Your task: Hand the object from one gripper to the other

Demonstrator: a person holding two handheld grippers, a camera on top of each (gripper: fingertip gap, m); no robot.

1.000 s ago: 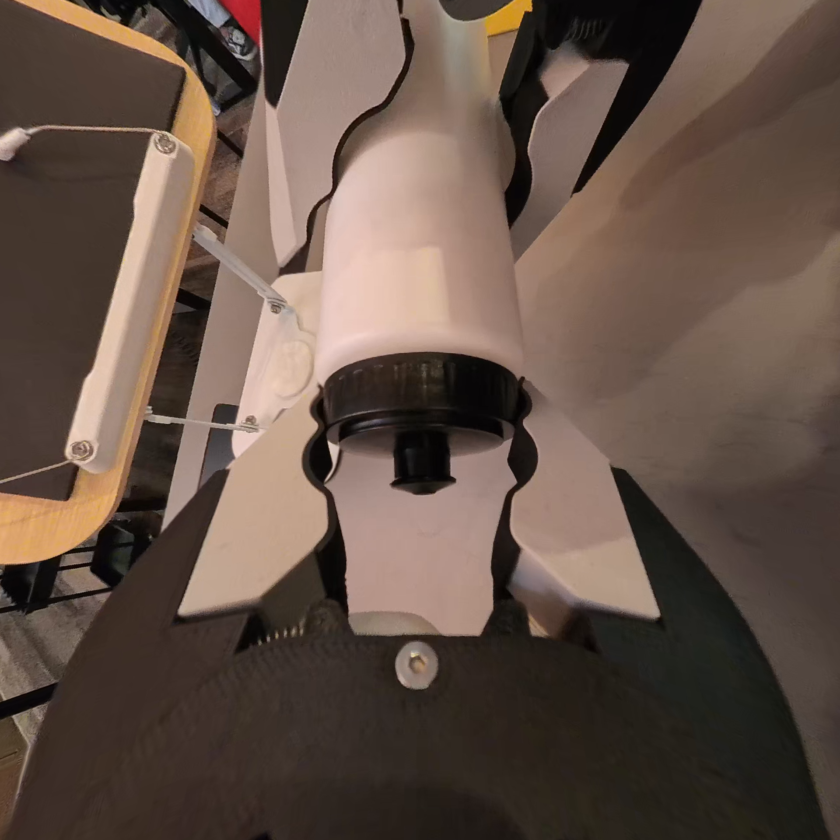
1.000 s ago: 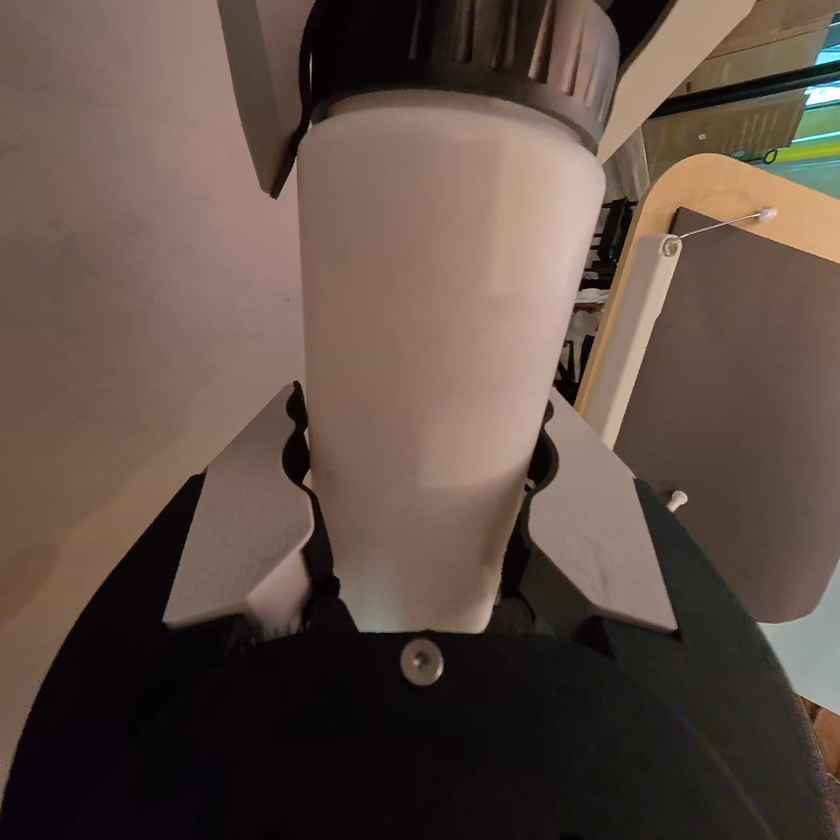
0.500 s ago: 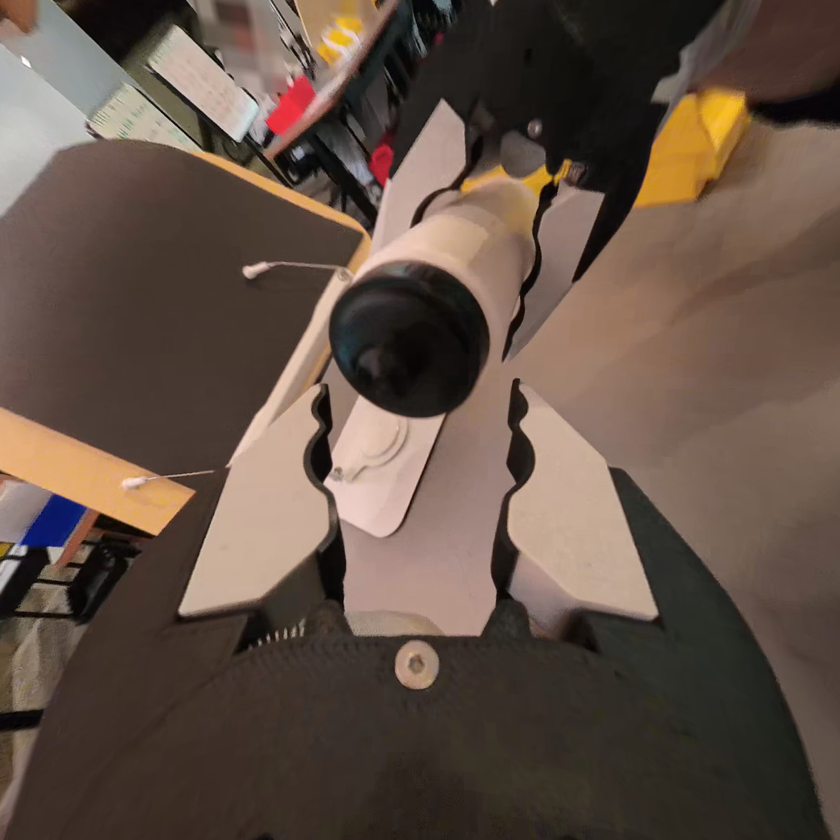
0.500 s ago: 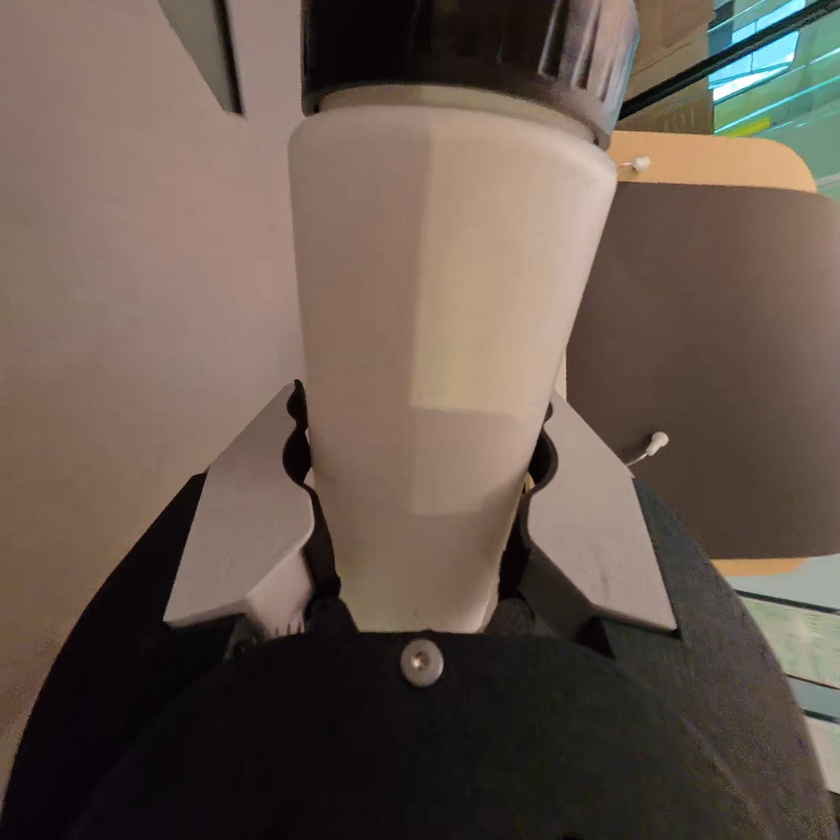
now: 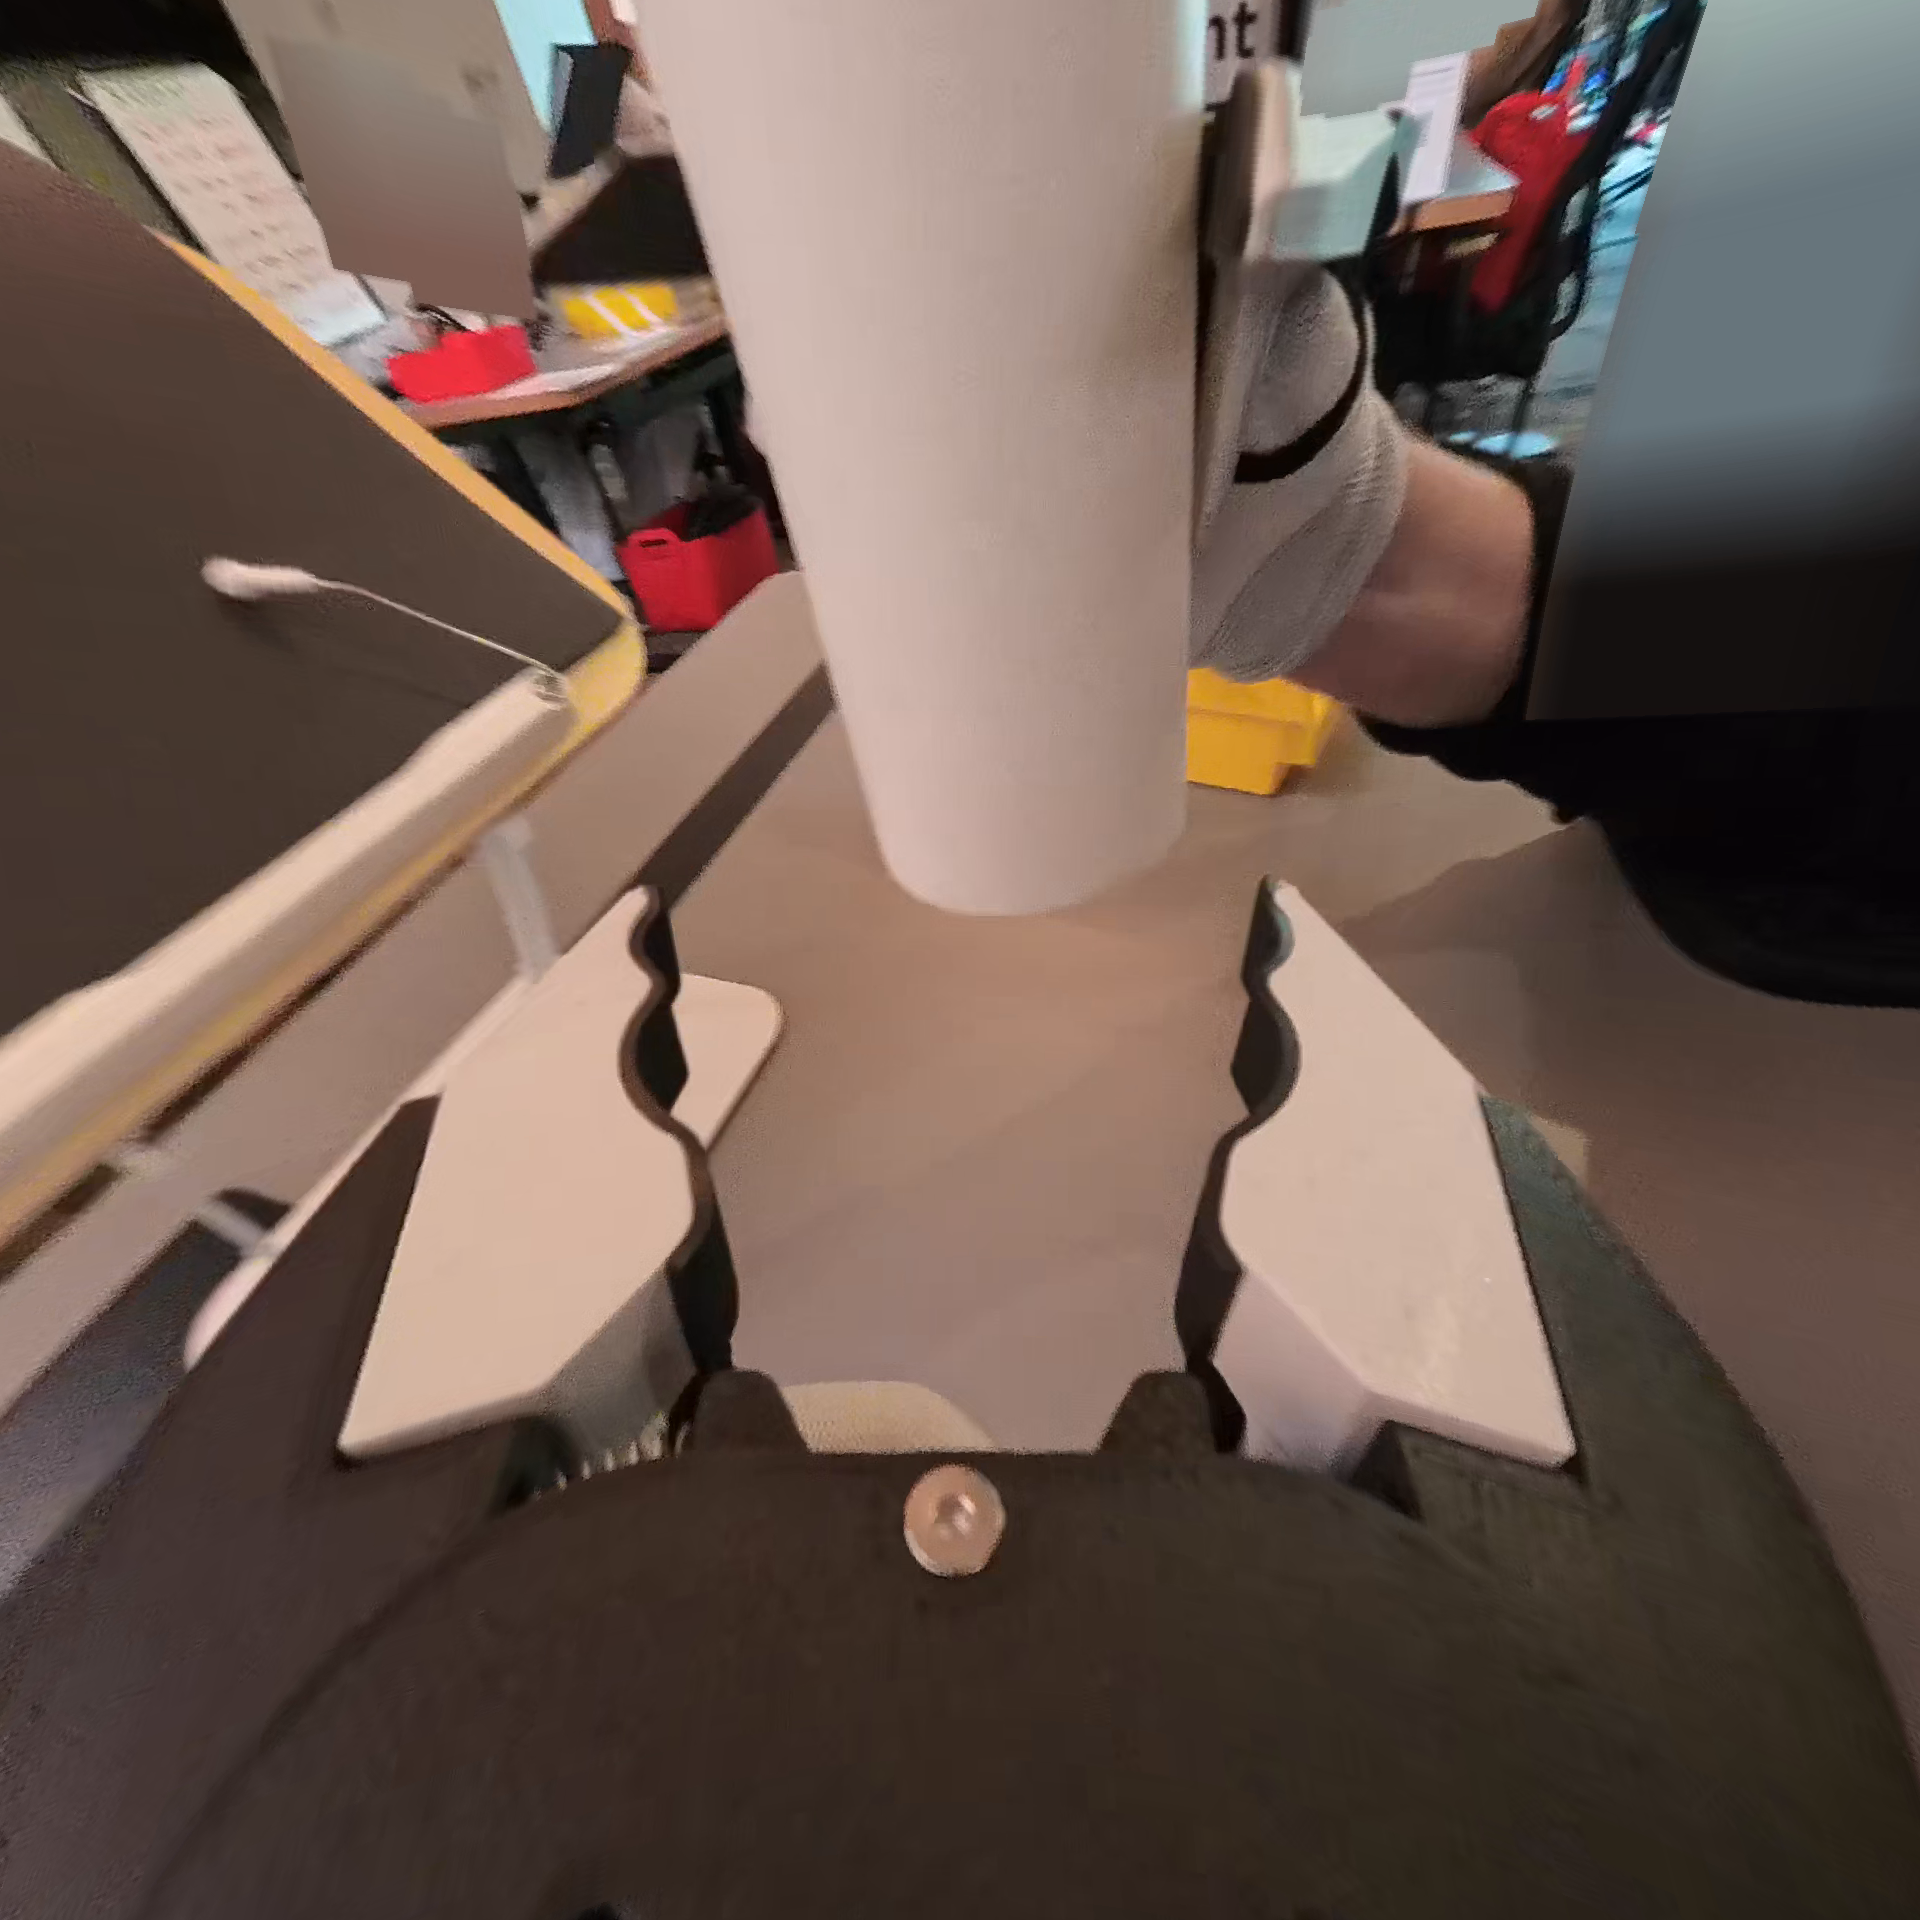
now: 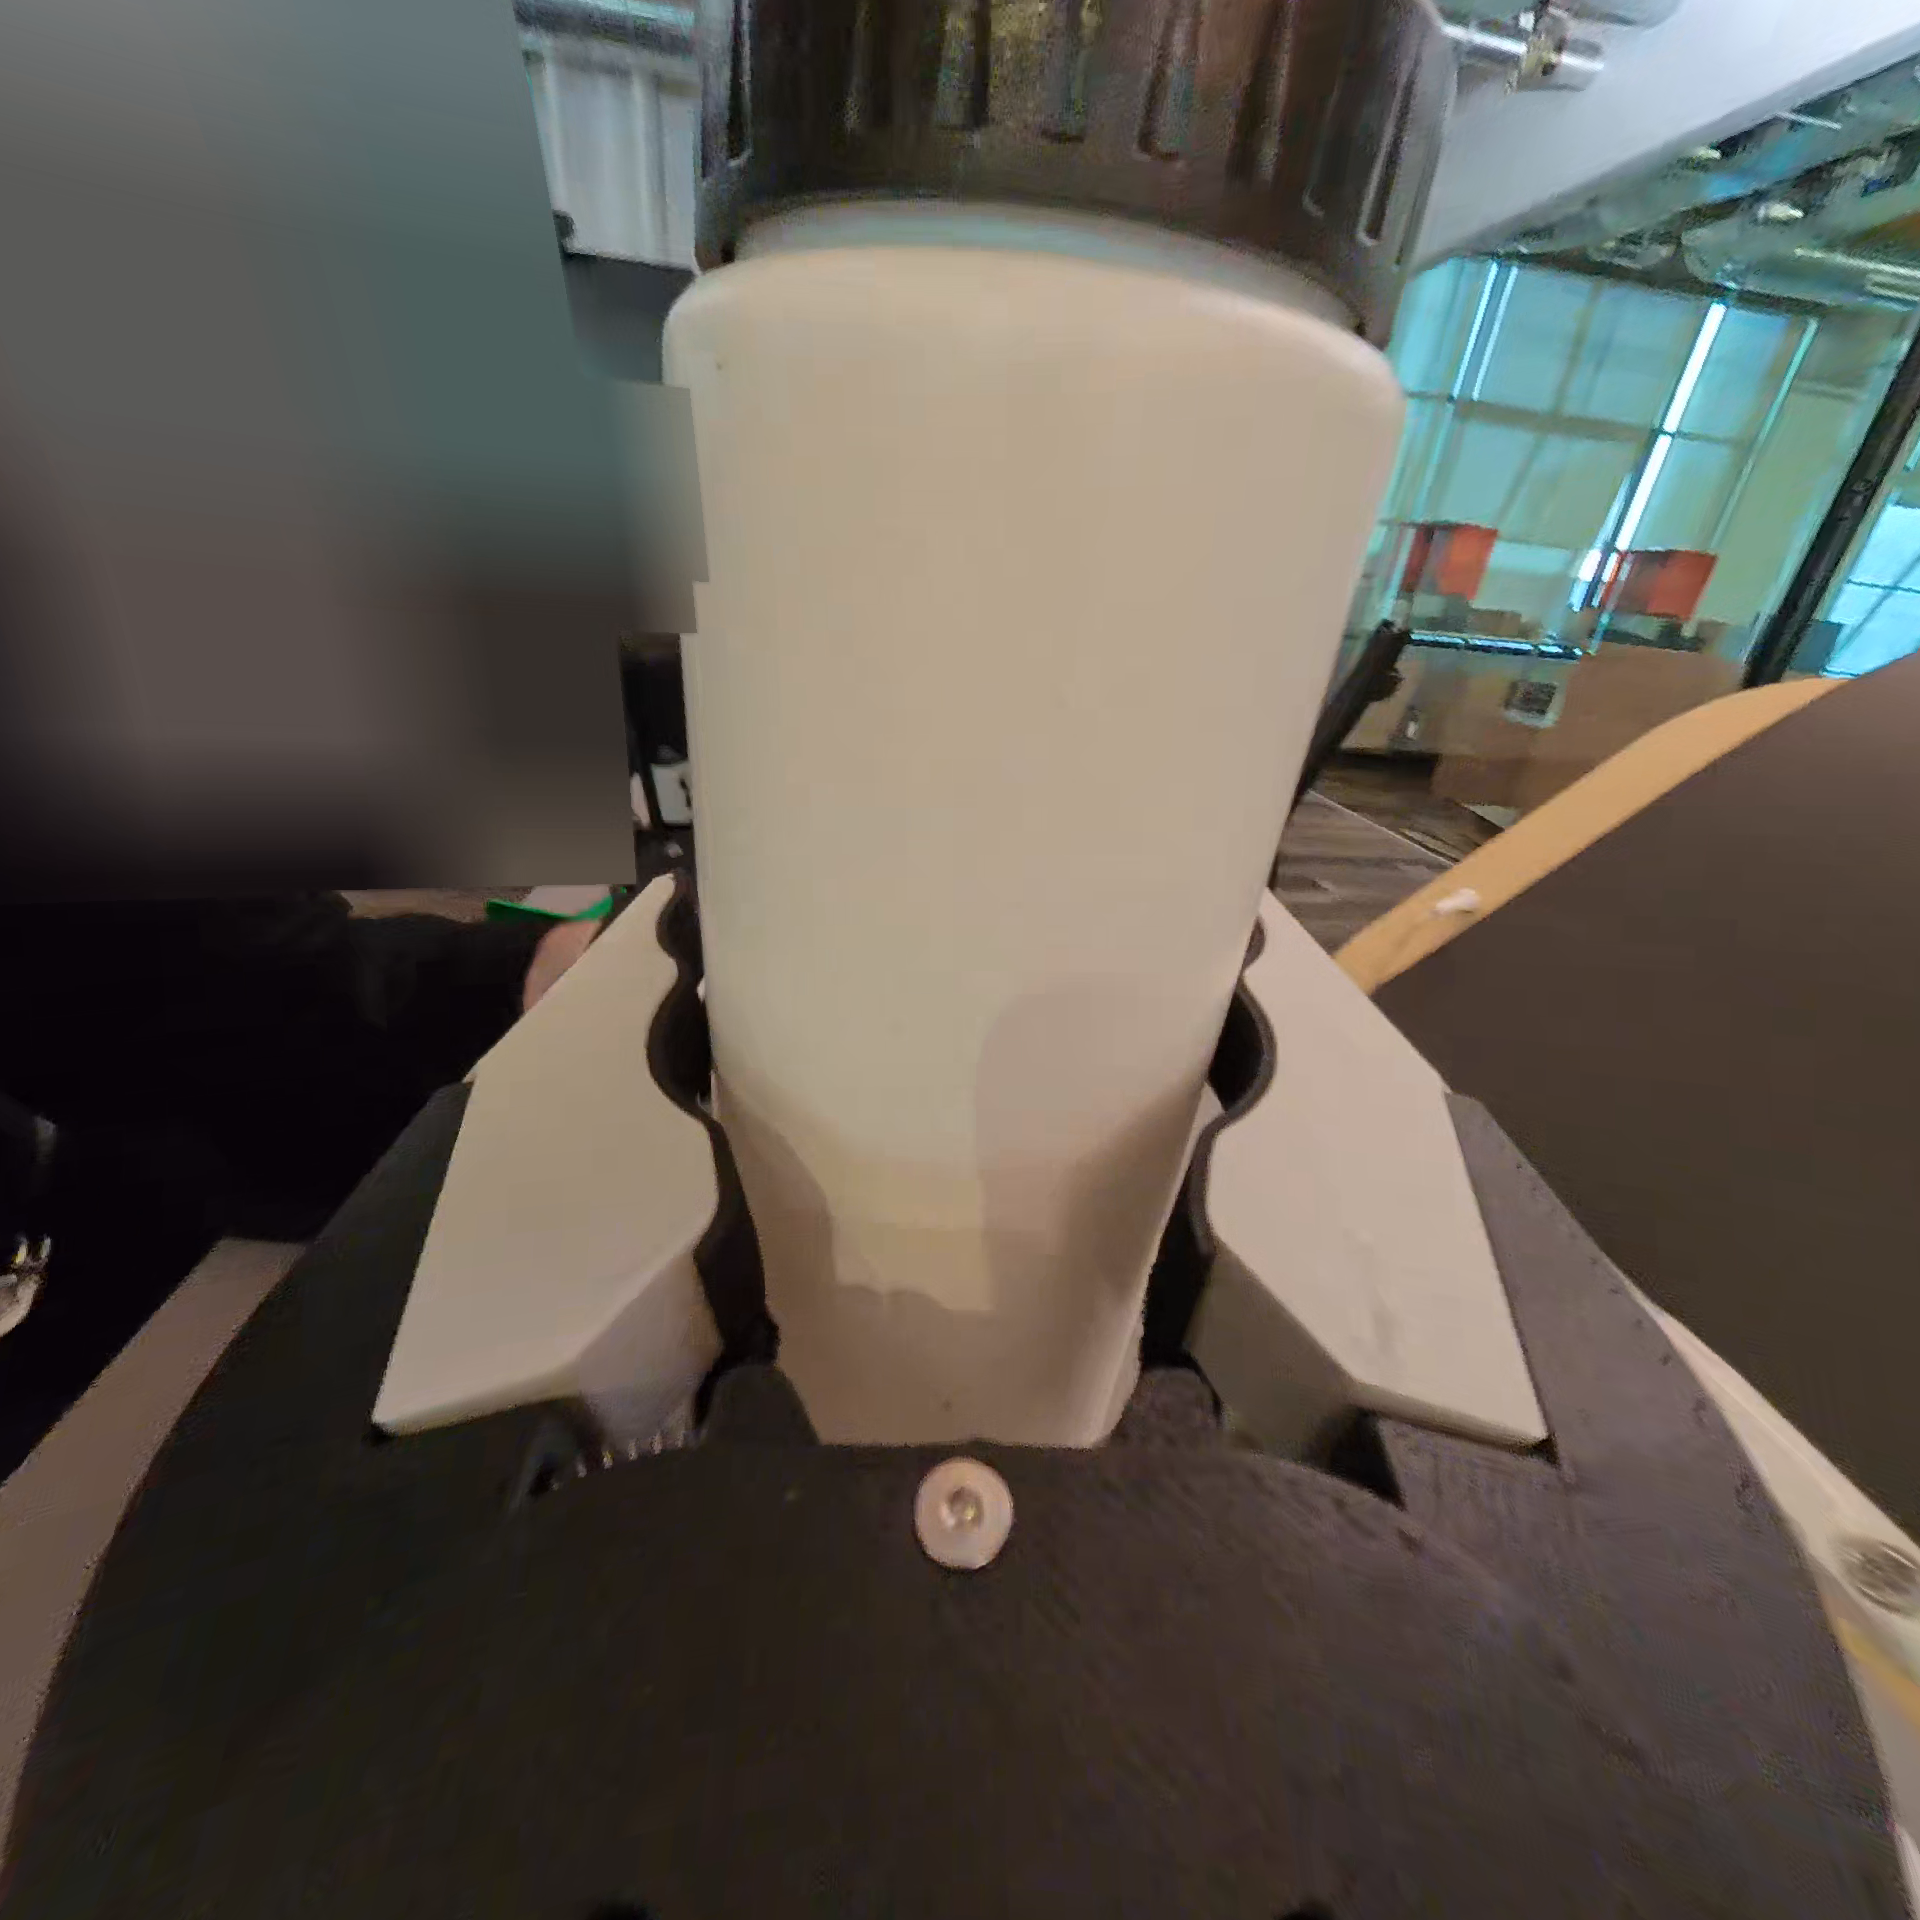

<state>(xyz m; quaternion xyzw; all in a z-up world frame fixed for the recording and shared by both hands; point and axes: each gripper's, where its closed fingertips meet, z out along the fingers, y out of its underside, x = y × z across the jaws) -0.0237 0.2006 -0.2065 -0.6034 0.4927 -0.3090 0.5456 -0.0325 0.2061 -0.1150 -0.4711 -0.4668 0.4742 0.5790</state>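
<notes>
- The right tongs [image 6: 961, 1049] point upward, clamped on the base of the white bottle [image 6: 997, 727], its black cap [image 6: 1060, 114] on top.
- The left tongs [image 5: 961, 1060] stand apart and empty, just below the bottle above the bench [image 5: 966, 1143].
- The bottle shows no readable label.

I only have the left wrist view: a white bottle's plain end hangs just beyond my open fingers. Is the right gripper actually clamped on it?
Observer: Yes. In the right wrist view the right gripper is shut on the white bottle, with a finger pressed against each side of its lower body.
Operator: Which end points away from that gripper?
Observer: The black ribbed cap. It is on the bottle, at the top of that view and well beyond the fingertips.
</notes>
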